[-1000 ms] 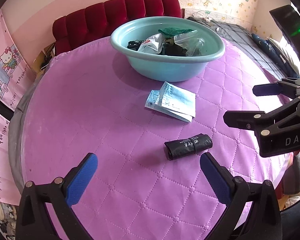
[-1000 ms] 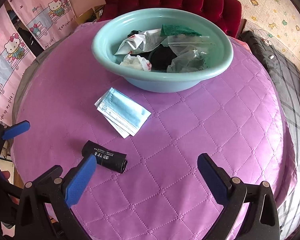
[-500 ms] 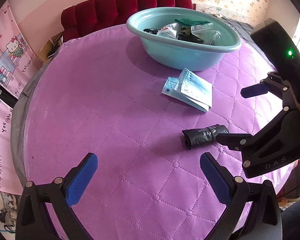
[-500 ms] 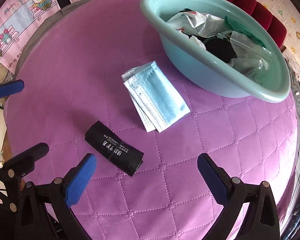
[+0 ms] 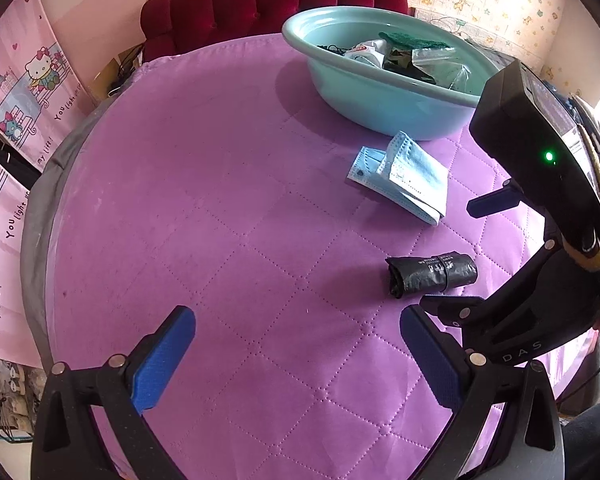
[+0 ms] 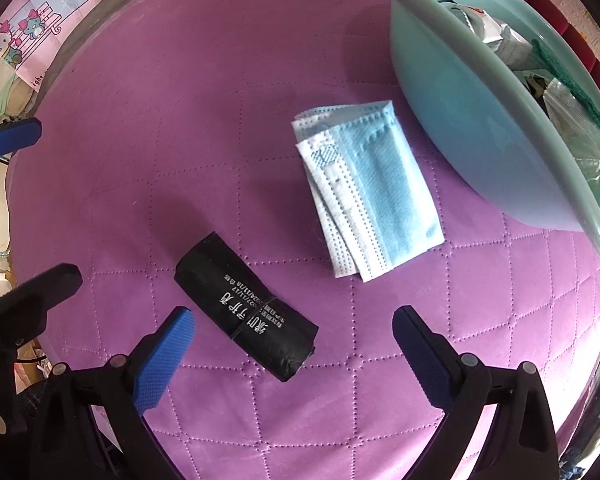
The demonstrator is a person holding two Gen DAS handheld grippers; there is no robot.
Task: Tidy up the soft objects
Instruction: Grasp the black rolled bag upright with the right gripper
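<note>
Now, going L to R in the right wrist view: the left tool [image 6: 8, 204] sits at 9 o'clock, only its blue tip and a black arm showing; in its own view its fingers stand wide apart w/ nothing between, just purple quilt [image 5: 228, 208] under them. It has barely shifted since a sec ago.

Next, the black roll [image 6: 246, 306], a banded bundle w/ white print, lies diagonal at approx 6 o'clock, between the fingers of the right tool [image 6: 294, 334] but closer to the left blue pad [image 6: 164, 354]. No pad touches it yet. That's the big change: a sec ago the right tool looked across the whole surface w/ the roll off beyond its left finger; it has since dropped, tipped to face down and rolled, so the roll now sits inside its gap. The jaws, fully wide before, are starting to close.

Right of centre, at approx 2 o'clock from the roll, the stacked blue masks [image 6: 366, 192] lie flat, untouched, same spot as before. Far right, at 2-3 o'clock, the teal basin [image 6: 460, 120] holds bags and other soft bits.

Meaning for the task, imo: the roll is the pick in hand; grasp is near but not made. The roll lies skewed to the jaws, so it may pinch off-centre. Masks prob. next.
</note>
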